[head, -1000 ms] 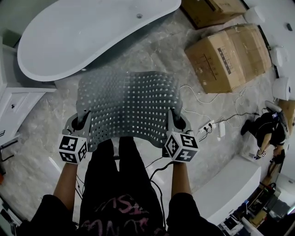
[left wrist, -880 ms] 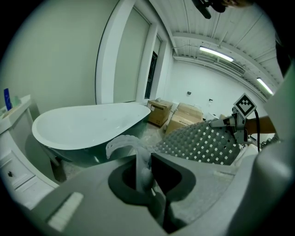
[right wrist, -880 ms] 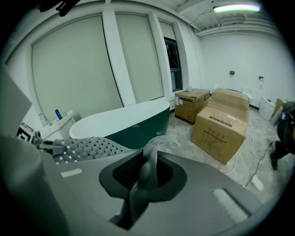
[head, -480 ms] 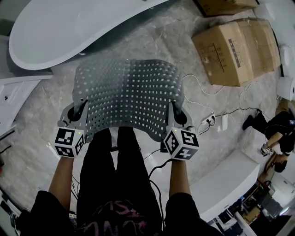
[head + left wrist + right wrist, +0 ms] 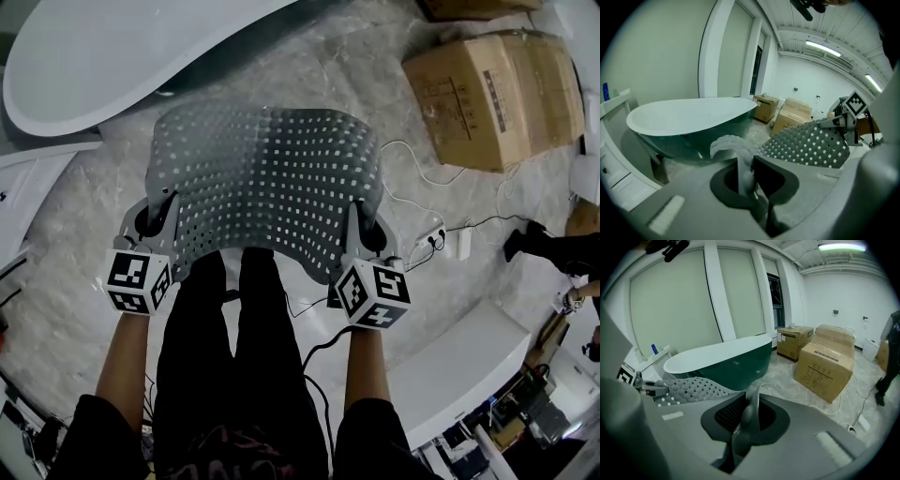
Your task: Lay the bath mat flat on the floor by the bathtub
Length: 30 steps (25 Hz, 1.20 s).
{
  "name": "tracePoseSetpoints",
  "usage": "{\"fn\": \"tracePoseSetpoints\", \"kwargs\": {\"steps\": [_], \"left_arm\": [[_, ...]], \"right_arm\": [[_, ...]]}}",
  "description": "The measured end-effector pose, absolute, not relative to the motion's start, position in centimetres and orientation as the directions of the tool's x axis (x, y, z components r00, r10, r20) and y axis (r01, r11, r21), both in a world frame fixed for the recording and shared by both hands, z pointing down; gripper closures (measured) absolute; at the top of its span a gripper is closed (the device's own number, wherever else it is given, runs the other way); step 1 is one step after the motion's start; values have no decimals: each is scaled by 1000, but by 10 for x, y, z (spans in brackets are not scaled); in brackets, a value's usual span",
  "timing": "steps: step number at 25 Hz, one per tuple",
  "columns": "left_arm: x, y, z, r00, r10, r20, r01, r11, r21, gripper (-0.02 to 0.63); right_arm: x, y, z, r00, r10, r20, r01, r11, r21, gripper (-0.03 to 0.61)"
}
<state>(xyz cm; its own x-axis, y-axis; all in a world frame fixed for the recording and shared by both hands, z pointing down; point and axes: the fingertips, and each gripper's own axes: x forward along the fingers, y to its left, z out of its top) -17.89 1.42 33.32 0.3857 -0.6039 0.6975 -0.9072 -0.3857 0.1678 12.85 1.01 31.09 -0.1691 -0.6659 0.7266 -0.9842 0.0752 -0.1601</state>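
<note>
A grey perforated bath mat point(image 5: 267, 183) hangs spread between my two grippers above the marble floor point(image 5: 84, 244), bowed upward in the middle. My left gripper point(image 5: 159, 220) is shut on the mat's near left corner, whose bunched edge point(image 5: 736, 152) shows between the jaws. My right gripper point(image 5: 361, 230) is shut on the near right corner point(image 5: 750, 408). The white bathtub point(image 5: 122, 52) with dark green outside point(image 5: 731, 364) stands just beyond the mat's far edge.
Cardboard boxes point(image 5: 497, 84) stand on the floor at the right. White cables and a power strip point(image 5: 441, 239) lie beside my right gripper. A white cabinet point(image 5: 28, 178) is at the left, a white block point(image 5: 450, 366) at lower right. A person point(image 5: 562, 253) stands far right.
The mat and both grippers have shifted slightly forward and toward the tub; the tub and boxes have slid up in the head view. Both grips are unchanged.
</note>
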Motion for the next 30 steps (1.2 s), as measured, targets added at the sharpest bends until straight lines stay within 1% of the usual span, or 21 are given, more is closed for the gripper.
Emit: {"fn": "tracePoseSetpoints", "kwargs": {"steps": [10,17,25,30], "left_arm": [[-165,1,364,368,-596,714,-916,-366,167,583],[-168,-3,388,373,-581,723,-909,-383,161,583],[-150,-5,413,374,-553,745,-904,-398,159,583],[-151,-10,434,378,-541,751,-900,-406,160,583]], "right_arm": [[145,5,341,-168,-656,735,-983,58,-173,528],[142,3,366,-159,-650,743,-985,51,-167,528],[159,6,389,-156,-635,757,-985,39,-170,528],[161,4,407,-149,-630,762,-986,33,-165,528]]}}
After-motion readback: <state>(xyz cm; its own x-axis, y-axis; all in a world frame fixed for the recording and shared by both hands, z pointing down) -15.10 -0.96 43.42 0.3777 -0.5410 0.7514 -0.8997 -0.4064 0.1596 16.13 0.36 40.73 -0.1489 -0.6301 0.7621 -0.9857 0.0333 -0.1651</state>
